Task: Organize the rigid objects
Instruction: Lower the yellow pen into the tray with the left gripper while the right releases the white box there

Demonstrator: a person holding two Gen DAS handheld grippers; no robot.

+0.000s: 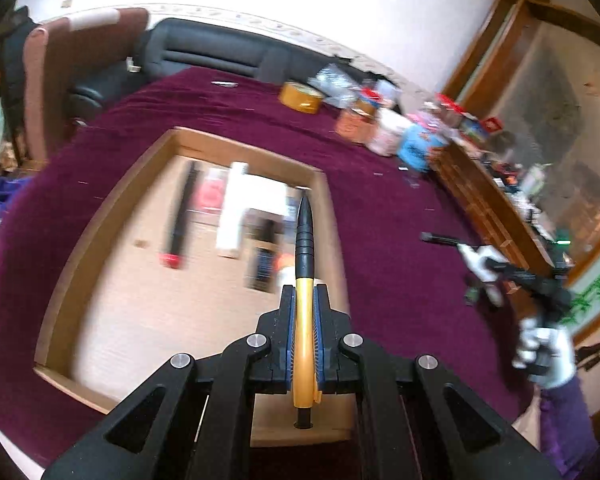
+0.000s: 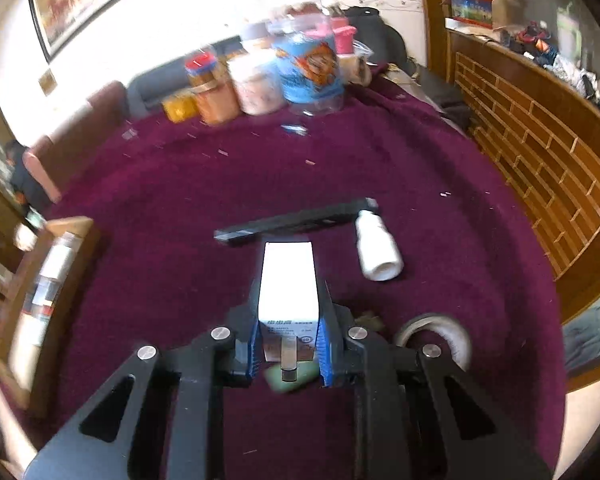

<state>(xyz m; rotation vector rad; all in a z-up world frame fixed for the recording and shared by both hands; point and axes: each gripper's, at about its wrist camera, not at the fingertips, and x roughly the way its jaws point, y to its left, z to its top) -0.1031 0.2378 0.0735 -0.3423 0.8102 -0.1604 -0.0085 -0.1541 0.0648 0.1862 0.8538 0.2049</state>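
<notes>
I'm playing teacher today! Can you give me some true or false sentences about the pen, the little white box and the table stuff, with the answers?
1. The left gripper holds a yellow and black pen. True.
2. The right gripper is empty. False: it is shut on a small white box.
3. The tablecloth is green. False: it is dark red.
4. A white bottle lies on its side on the cloth. True.
5. The wooden tray sits on the floor. False: it sits on the cloth-covered table.

Maroon cloth (image 2: 188, 208) is spread over the worktop. Jars (image 2: 260, 76) are clustered at its far edge, a dark sofa (image 1: 220, 54) behind. Framed picture (image 2: 96, 0) hung on wall; wooden lattice cabinet (image 2: 540, 168) at right.
</notes>
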